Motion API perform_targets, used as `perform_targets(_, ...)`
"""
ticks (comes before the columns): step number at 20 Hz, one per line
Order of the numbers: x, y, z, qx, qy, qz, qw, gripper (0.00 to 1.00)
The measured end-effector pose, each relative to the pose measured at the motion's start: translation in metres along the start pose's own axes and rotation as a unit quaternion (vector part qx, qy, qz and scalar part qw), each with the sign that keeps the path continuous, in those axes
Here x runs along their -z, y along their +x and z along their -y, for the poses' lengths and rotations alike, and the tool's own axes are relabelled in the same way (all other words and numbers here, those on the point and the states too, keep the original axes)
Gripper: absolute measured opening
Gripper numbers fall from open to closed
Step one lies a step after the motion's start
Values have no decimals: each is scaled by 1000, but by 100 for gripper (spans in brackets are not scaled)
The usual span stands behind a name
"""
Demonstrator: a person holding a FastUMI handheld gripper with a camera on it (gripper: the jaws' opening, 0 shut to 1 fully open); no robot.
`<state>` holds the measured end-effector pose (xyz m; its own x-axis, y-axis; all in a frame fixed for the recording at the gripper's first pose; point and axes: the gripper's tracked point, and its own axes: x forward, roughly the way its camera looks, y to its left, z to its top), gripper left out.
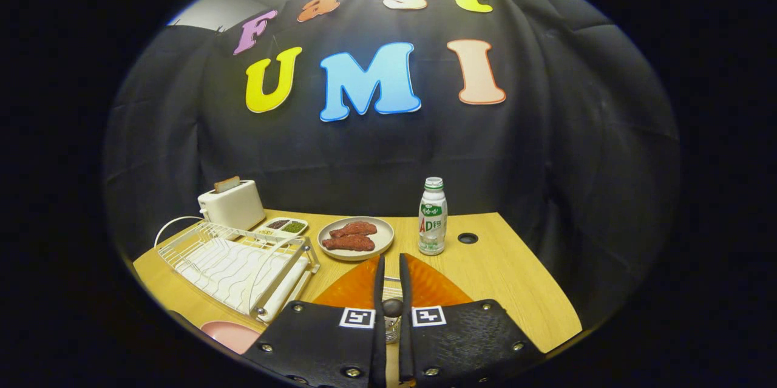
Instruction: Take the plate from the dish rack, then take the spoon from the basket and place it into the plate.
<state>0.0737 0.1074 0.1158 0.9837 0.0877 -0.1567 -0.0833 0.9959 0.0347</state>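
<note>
My gripper [392,266] hangs over an orange plate [355,291] that lies flat on the wooden table just ahead of and under the fingers. The fingers stand close together with a narrow gap. In that gap sits a thin metal spoon [393,309], seen end-on, with both fingers pressing on it. Most of the spoon is hidden by the fingers. The white wire dish rack [237,260] stands to the left of the fingers and holds no plate.
Beyond the orange plate are a beige plate with meat pieces [356,237], a white bottle [432,218] and a table hole [467,238]. A toaster [232,204] and a small condiment tray [284,226] stand behind the rack. A pink plate [230,334] lies near left.
</note>
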Motion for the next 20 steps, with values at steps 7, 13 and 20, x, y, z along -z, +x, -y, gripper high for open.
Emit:
perform_targets(7,-47,-49,-12,0,-9,27,1000,8)
perform_targets(13,-51,-96,-28,-2,-18,32,999,8)
perform_targets(20,-16,-133,-61,0,-3,-5,1000,8)
